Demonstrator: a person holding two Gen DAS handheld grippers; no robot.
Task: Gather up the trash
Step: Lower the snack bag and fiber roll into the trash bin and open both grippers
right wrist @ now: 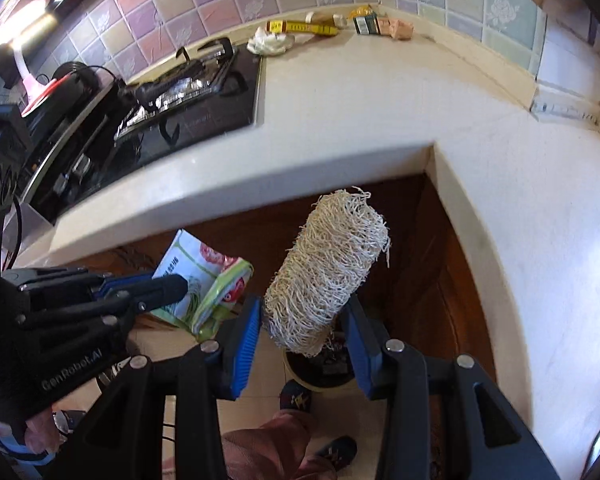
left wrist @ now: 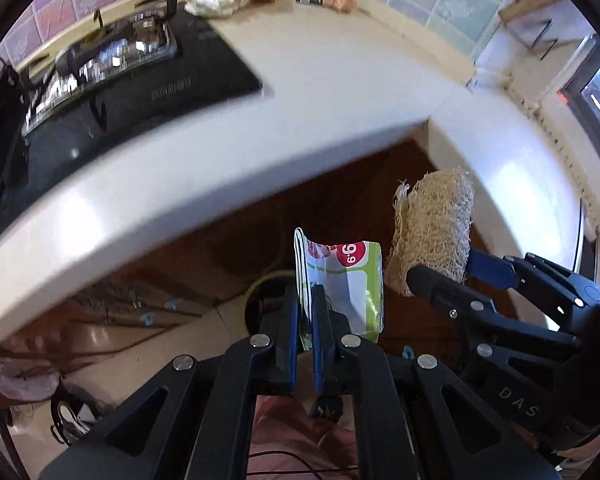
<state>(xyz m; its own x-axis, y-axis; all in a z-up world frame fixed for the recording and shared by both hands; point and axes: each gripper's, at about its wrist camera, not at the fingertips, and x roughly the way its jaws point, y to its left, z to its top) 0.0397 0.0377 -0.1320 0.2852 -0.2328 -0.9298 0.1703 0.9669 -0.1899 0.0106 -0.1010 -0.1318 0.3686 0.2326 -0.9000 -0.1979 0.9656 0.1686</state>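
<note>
Over bin [right wrist: 320, 372]: L claw [left wrist: 305, 312] pinches wrapper [left wrist: 340, 280], R claw [right wrist: 304, 320] part-open grips loofah [right wrist: 328, 276].

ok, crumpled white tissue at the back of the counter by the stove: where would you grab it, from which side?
Take the crumpled white tissue across its puffed middle, coming from above and the counter's open front. It is a soft, irregular wad that lies low, so a top pinch should gather it. The wall and the yellow tube crowd its back; the stove edge is close on one side.

Left tool [left wrist: 306, 304] clamped; right tool [right wrist: 302, 320] gripping.
</note>
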